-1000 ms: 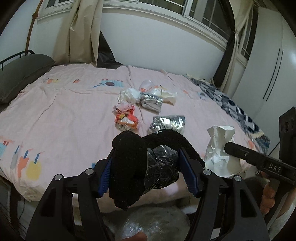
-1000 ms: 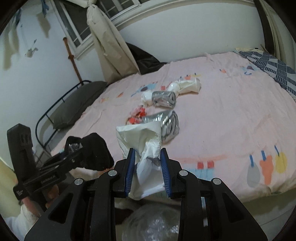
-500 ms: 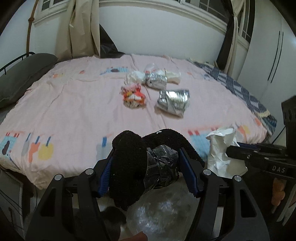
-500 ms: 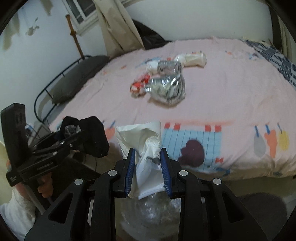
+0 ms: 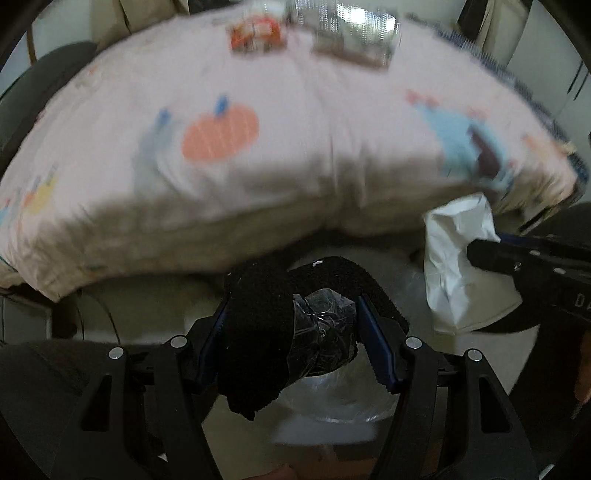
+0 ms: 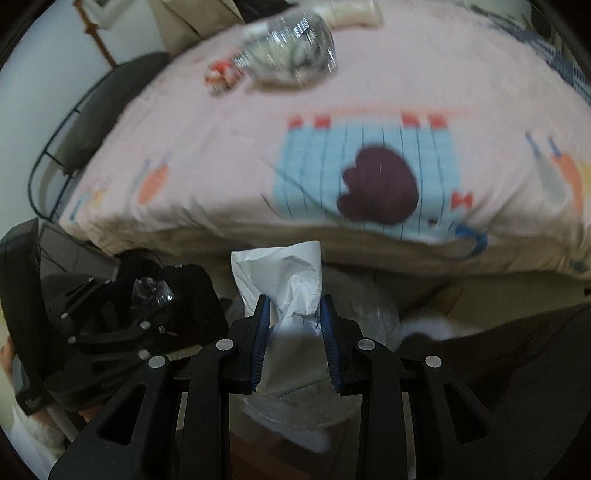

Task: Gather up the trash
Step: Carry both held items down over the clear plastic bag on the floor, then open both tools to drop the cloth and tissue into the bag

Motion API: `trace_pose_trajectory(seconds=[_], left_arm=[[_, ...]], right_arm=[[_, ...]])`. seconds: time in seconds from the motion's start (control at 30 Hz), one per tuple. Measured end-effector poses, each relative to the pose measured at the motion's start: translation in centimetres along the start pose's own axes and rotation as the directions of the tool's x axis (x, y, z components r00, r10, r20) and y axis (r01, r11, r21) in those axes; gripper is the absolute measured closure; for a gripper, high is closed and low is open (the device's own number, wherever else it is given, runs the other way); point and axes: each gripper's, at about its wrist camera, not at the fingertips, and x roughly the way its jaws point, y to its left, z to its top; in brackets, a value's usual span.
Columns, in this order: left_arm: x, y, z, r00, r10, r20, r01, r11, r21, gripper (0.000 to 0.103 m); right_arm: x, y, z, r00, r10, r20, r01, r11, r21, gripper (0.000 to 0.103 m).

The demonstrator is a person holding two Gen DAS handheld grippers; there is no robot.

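My left gripper [image 5: 295, 332] is shut on a black fuzzy cloth [image 5: 255, 332] wrapped round a crinkled dark plastic wrapper [image 5: 325, 328]. My right gripper [image 6: 297, 332] is shut on a crumpled white paper bag [image 6: 284, 273]. Both point steeply down beside the bed's near edge, over a bin lined with clear plastic [image 5: 332, 395], also under the right gripper as the clear-lined bin [image 6: 369, 314]. The left gripper with its black bundle [image 6: 155, 291] shows at the left of the right wrist view. The white bag [image 5: 458, 258] shows at the right of the left wrist view.
A pink printed bedspread [image 5: 295, 122] fills the upper part of both views. On it lie a silver foil wrapper [image 5: 351, 33] and a red and white wrapper [image 5: 255, 33]. A dark pillow [image 6: 107, 110] and a metal bed frame [image 6: 40, 173] are at the left.
Both grippers have sunk and tipped downward, from facing across the bed to pointing at the bin below its edge. Each keeps its hold on its load.
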Motion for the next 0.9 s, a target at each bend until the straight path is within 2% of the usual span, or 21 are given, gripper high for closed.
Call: trace_pose_trajectory(seconds=[0.2, 0.27, 0.43, 0.5, 0.7, 0.83, 0.9], left_arm=[[3.6, -0.9, -0.5, 0.989, 0.008, -0.145, -0.012, 1.000, -0.021, 0.038], [4.5, -1.4, -0.8, 0.984, 0.032, -0.175, -0.036, 0.999, -0.020, 0.038], [7.5, -2.2, -1.9, 0.960, 0.051, -0.276, -0.060, 0.998, -0.025, 0.038], [8.4, -2.6, -2.2, 0.950, 0.059, -0.308, -0.067, 0.998, -0.014, 0.038], [9.4, -3.5, -2.6, 0.930, 0.092, -0.356, -0.083, 0.996, 0.039, 0.038], [9.8, -3.6, -2.6, 0.924, 0.086, -0.372, -0.077, 0.996, 0.038, 0.037], [10.0, -3.4, -2.5, 0.924, 0.087, -0.372, -0.079, 0.996, 0.037, 0.037]], right_arm=[[3.4, -0.4, 0.0, 0.995, -0.044, -0.092, 0.048, 0.998, 0.041, 0.077], [4.6, -0.6, 0.1, 0.991, -0.055, -0.122, 0.062, 0.997, 0.049, 0.077], [7.9, -2.1, -0.7, 0.978, -0.056, -0.199, 0.079, 0.991, 0.107, 0.077], [9.4, -2.7, -1.2, 0.967, -0.080, -0.241, 0.113, 0.986, 0.123, 0.077], [11.8, -3.7, -1.4, 0.949, -0.104, -0.297, 0.150, 0.979, 0.136, 0.077], [12.6, -4.5, -1.8, 0.943, -0.119, -0.310, 0.171, 0.974, 0.147, 0.075], [12.5, -4.6, -1.8, 0.939, -0.155, -0.306, 0.198, 0.973, 0.116, 0.075]])
